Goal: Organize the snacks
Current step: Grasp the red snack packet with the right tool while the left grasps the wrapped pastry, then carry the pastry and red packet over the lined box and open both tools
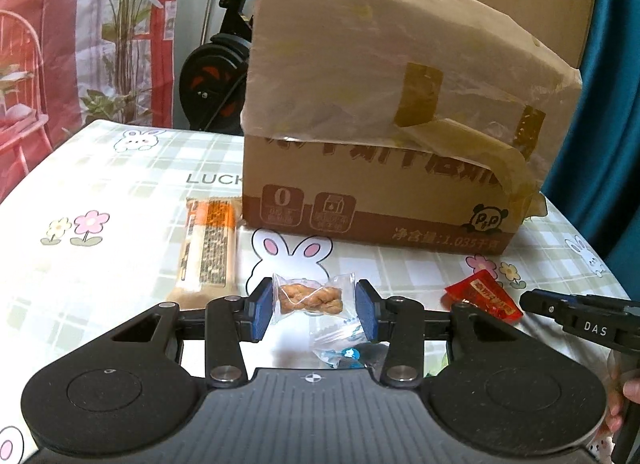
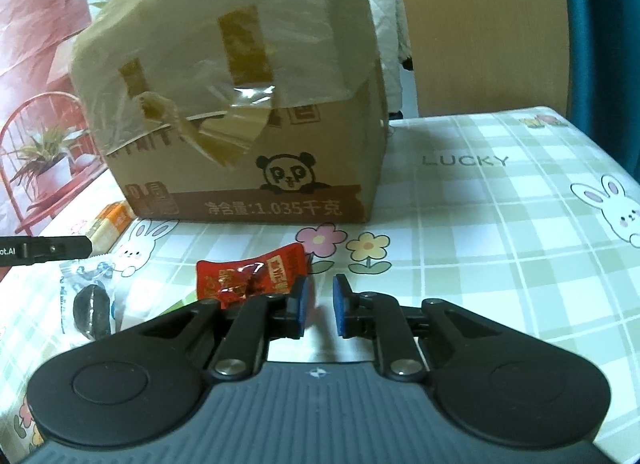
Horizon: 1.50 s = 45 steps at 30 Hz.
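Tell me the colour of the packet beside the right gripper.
Red, with yellow print: the snack packet, clearest in the right wrist view.

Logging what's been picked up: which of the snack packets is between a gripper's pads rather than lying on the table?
The clear packet with the fried dough twist, between the left gripper pads. The red packet and the orange-and-beige bar lie on the table.

The left tongs (image 1: pixel 315 310) have a dark grey ribbed body flanked by two round black discs, with black link arms pinned by silver screws and blue ribbed pads (image 1: pixel 264 310) on the fingers. The right tongs (image 2: pixel 320 306) are built alike, with a small white cross mark on the body. From the side, one finger reads "DAS" in white.
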Each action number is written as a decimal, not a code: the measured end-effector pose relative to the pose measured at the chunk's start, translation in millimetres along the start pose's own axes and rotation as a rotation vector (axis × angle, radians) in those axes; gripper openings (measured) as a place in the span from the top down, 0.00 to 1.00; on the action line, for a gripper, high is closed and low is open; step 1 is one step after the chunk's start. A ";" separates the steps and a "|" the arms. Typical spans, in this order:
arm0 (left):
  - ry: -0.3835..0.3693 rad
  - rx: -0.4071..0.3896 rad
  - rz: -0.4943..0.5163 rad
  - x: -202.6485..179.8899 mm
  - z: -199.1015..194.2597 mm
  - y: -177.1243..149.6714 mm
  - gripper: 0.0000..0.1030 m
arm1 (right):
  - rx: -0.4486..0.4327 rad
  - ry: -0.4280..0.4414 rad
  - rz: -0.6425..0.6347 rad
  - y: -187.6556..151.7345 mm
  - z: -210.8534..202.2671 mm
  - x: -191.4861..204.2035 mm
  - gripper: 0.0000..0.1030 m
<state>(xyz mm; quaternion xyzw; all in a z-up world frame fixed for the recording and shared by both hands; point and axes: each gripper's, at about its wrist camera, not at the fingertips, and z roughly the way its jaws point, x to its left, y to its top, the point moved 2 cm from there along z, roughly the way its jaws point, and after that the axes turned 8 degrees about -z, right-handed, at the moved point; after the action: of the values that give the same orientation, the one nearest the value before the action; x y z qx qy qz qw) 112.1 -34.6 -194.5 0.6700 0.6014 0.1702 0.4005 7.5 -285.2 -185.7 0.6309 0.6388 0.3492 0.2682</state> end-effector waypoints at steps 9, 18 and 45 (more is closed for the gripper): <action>-0.020 -0.013 -0.005 1.7 -3.7 -4.2 0.56 | -0.021 0.069 -0.126 16.1 5.1 37.7 0.60; -0.025 -0.049 0.011 -2.6 -9.4 1.0 0.55 | 0.096 0.120 -0.089 17.8 37.0 51.8 0.46; -0.032 -0.090 0.030 -14.6 -18.6 8.2 0.55 | -0.035 -0.009 -0.102 30.9 -11.1 47.6 0.92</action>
<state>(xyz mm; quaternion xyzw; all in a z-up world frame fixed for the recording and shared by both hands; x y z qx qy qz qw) 101.2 -41.8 -173.2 0.6629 0.5765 0.1922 0.4374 15.0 -240.4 -150.0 0.5945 0.6626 0.3432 0.2995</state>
